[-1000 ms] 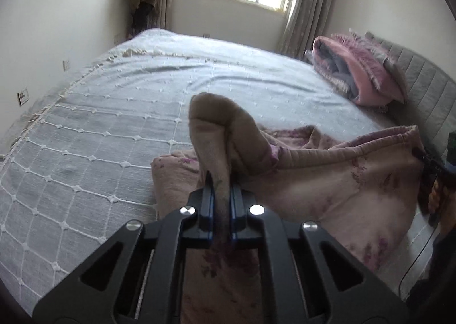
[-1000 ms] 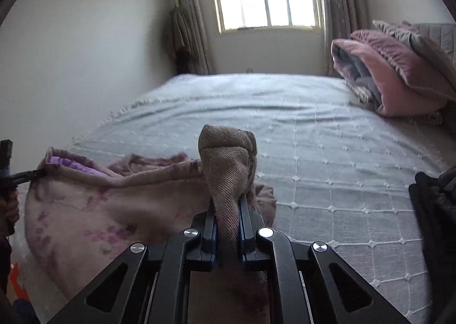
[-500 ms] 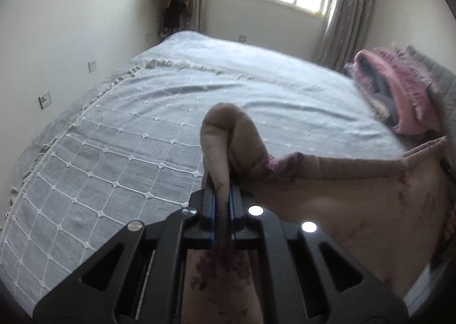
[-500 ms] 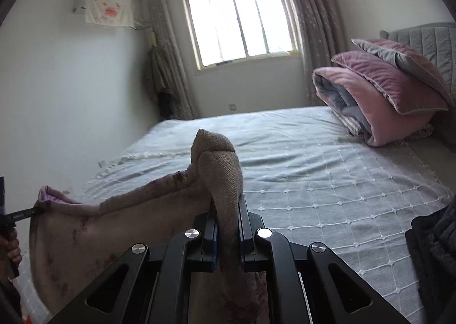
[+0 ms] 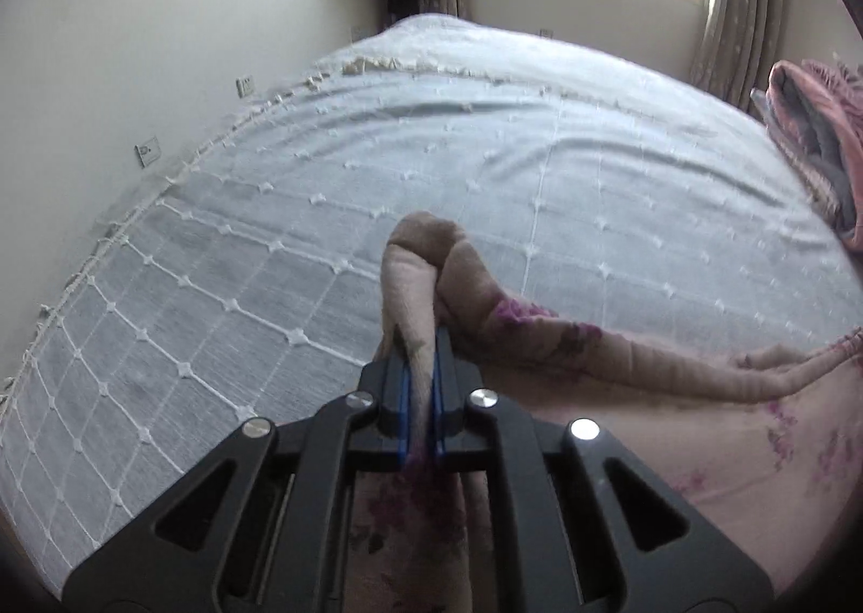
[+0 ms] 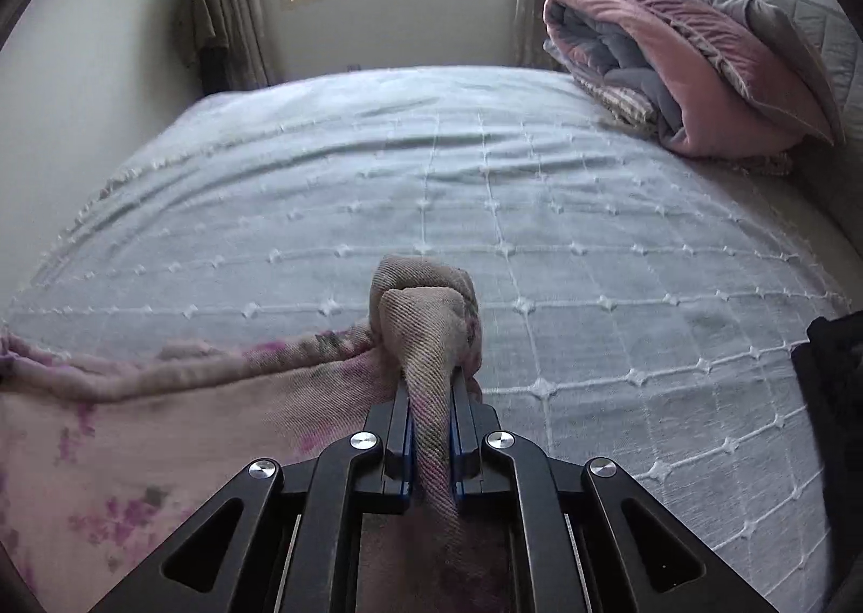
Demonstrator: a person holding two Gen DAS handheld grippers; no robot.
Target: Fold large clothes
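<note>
A large pale pink garment with purple flower print (image 5: 674, 451) hangs stretched between my two grippers over the near edge of the bed. My left gripper (image 5: 419, 349) is shut on a bunched corner of it, which bulges out beyond the fingertips. In the right wrist view the same garment (image 6: 162, 429) spreads to the left, and my right gripper (image 6: 431, 386) is shut on its other bunched corner. The top edge runs taut between both grips. The lower part of the cloth is hidden under the grippers.
The bed (image 6: 485, 192) wears a light grey quilted cover with a white grid. Folded pink and grey bedding with pillows (image 6: 685, 68) is stacked at the headboard on the right. A dark cloth (image 6: 830, 397) lies at the right edge. A wall (image 5: 135, 47) runs along the bed's left side.
Both grippers moved forward over the bed and tipped downward, carrying the garment with them. The cloth's top edge, slack a second ago, is pulled straighter. Both grips stayed shut.
</note>
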